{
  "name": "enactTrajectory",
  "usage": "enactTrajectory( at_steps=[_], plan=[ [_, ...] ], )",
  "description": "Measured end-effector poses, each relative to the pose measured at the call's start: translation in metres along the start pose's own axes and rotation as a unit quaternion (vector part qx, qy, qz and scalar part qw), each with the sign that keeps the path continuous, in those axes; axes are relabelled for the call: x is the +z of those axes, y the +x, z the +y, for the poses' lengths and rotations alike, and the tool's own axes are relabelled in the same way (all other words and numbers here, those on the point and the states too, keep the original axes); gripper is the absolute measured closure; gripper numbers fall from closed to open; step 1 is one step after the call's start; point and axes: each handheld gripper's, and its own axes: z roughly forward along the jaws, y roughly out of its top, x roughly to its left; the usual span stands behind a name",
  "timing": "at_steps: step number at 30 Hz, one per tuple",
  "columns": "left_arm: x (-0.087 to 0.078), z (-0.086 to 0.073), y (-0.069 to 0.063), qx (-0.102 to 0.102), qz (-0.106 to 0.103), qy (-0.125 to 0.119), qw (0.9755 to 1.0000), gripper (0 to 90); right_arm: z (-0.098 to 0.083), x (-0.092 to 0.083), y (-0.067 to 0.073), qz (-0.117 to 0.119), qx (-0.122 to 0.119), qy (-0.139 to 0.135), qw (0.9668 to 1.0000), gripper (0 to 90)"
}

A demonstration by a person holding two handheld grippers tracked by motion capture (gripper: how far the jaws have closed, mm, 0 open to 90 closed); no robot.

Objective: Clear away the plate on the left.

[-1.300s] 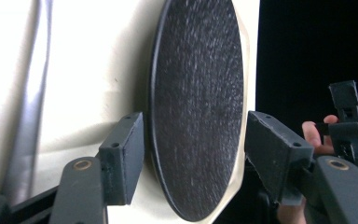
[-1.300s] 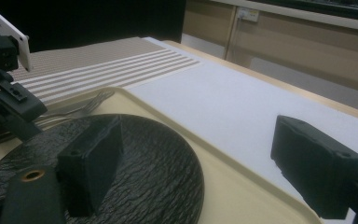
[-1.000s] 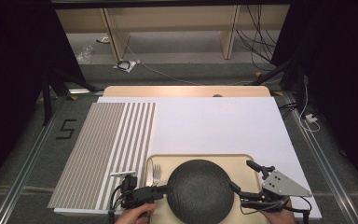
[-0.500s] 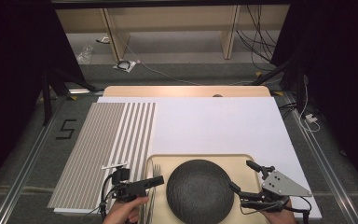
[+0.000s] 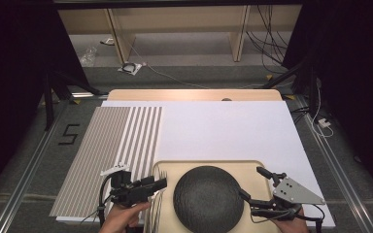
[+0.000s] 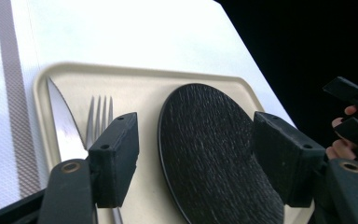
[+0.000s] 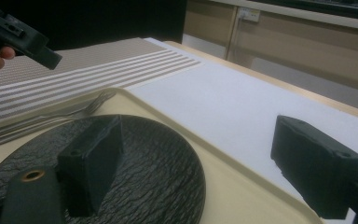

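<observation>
The black plate (image 5: 209,198) lies flat in the beige tray (image 5: 204,165), which sits at the near edge of the worktop (image 5: 223,126); every place below is given from that plate. A fork (image 6: 98,116) and a knife (image 6: 63,123) lie side by side in the tray to the plate's left. The left gripper (image 5: 161,183) hangs above the tray just left of the plate, over the cutlery. Its 2 fingers (image 6: 116,158) stand wide with nothing between them, and they have just been opening. The right gripper (image 5: 255,191) sits at the plate's right rim, its fingers (image 7: 93,158) also wide apart, 1 over the plate's surface and the other beyond the rim, pressing on nothing.
</observation>
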Motion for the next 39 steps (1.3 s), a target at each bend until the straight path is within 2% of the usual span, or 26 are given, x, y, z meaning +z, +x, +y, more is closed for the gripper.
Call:
enactTrajectory(
  at_steps=[3, 7, 12, 15, 20, 22, 27, 32, 39],
  plan=[
    [-0.003, 0.002, -0.002, 0.028, 0.000, -0.009, 0.9996, 31.2, 0.000, 0.000, 0.000, 0.000, 0.001, -0.002, 1.0000, 17.8],
    [-0.006, 0.004, -0.006, 0.070, 0.004, -0.023, 0.9973, 30.6, 0.000, 0.000, 0.000, 0.001, 0.001, -0.002, 1.0000, 17.8],
    [-0.010, 0.005, -0.009, 0.111, 0.008, -0.035, 0.9932, 28.9, 0.000, 0.000, 0.000, 0.001, 0.001, -0.001, 1.0000, 17.8],
    [-0.011, 0.005, -0.011, 0.140, 0.018, -0.042, 0.9891, 28.2, 0.000, 0.000, 0.000, 0.002, 0.002, -0.001, 1.0000, 17.8],
    [-0.012, 0.005, -0.010, 0.165, 0.021, -0.049, 0.9849, 26.9, 0.000, 0.000, 0.000, 0.001, 0.002, -0.002, 1.0000, 17.7],
    [-0.013, 0.005, -0.010, 0.178, 0.018, -0.056, 0.9822, 26.9, 0.000, 0.000, 0.000, 0.002, 0.002, -0.002, 1.0000, 17.8],
    [-0.015, 0.005, -0.009, 0.201, 0.011, -0.062, 0.9776, 25.0, 0.000, 0.000, 0.000, 0.002, 0.002, -0.002, 1.0000, 17.7],
    [-0.016, 0.003, -0.009, 0.232, 0.016, -0.069, 0.9703, 22.6, 0.000, 0.000, 0.000, 0.001, 0.002, -0.001, 1.0000, 17.8],
    [-0.017, -0.001, -0.008, 0.271, 0.023, -0.090, 0.9581, 18.5, 0.000, 0.000, 0.000, 0.001, 0.002, -0.001, 1.0000, 17.7]
  ],
)
